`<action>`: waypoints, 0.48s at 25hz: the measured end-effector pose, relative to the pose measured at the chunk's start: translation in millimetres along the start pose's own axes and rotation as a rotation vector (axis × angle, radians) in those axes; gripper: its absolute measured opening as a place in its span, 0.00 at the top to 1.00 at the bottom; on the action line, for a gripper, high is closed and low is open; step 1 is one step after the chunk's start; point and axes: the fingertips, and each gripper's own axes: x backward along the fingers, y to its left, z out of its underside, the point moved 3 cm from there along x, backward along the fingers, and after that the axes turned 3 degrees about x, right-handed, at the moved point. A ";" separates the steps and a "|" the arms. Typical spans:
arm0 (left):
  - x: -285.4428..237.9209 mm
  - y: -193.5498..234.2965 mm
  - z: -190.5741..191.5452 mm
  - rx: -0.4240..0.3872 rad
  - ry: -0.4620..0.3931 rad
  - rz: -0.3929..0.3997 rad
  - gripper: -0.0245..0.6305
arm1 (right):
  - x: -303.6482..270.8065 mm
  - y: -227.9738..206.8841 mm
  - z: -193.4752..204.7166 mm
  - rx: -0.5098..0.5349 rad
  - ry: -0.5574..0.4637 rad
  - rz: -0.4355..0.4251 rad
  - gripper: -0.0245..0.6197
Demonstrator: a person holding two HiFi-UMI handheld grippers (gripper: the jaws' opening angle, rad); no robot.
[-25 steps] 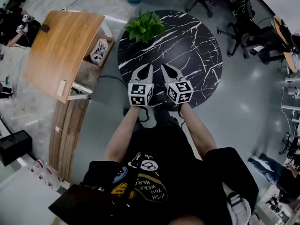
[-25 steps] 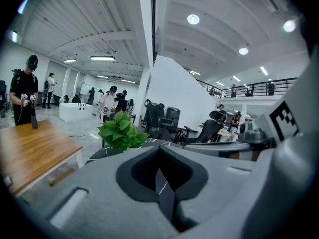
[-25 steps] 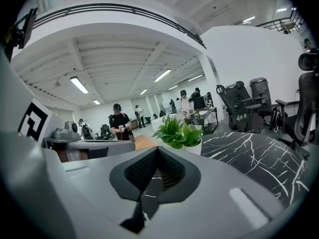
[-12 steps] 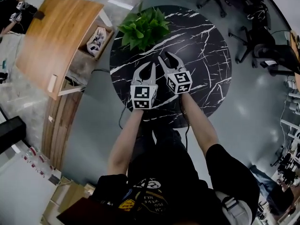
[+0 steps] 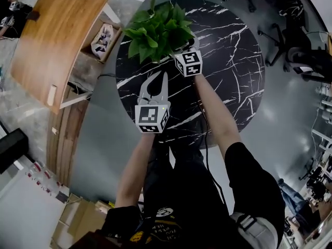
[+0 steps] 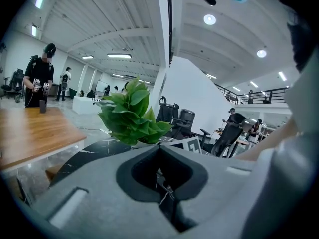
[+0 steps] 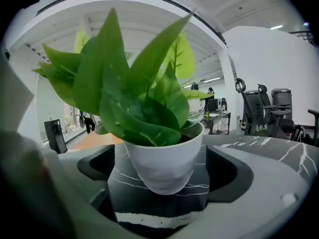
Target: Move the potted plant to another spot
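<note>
The potted plant (image 5: pixel 158 29), green leaves in a white pot (image 7: pixel 164 163), stands near the far left rim of the round black marble table (image 5: pixel 228 61). My right gripper (image 7: pixel 164 176) has reached it. Its jaws are opening and stand wide on either side of the pot, with a gap showing on both sides. In the head view only its marker cube (image 5: pixel 188 64) shows, and its jaws are hidden under the leaves. My left gripper (image 5: pixel 157 79) hangs over the table's near left part, short of the plant, tips together and nothing in it.
A wooden desk (image 5: pixel 57 40) stands left of the table, with an open box of small items (image 5: pixel 101 38) between the two. Office chairs (image 5: pixel 290 35) stand beyond the table on the right. People work at a desk in the distance (image 6: pixel 39 81).
My right gripper has travelled forward to the plant and its jaws have gone from shut to wide open around the pot. My left gripper has moved forward a little and stays shut.
</note>
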 end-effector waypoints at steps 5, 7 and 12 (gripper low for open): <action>-2.3 1.0 -2.5 -0.001 0.002 -0.002 0.96 | -18.1 -2.6 -5.2 0.009 -0.011 0.015 0.10; -4.1 0.4 -3.8 -0.008 0.001 0.001 0.96 | -20.1 -4.5 -5.7 0.013 -0.012 0.035 0.14; -6.5 1.4 -5.0 -0.007 0.004 0.009 0.96 | -20.0 -5.1 -4.1 0.019 -0.012 0.054 0.16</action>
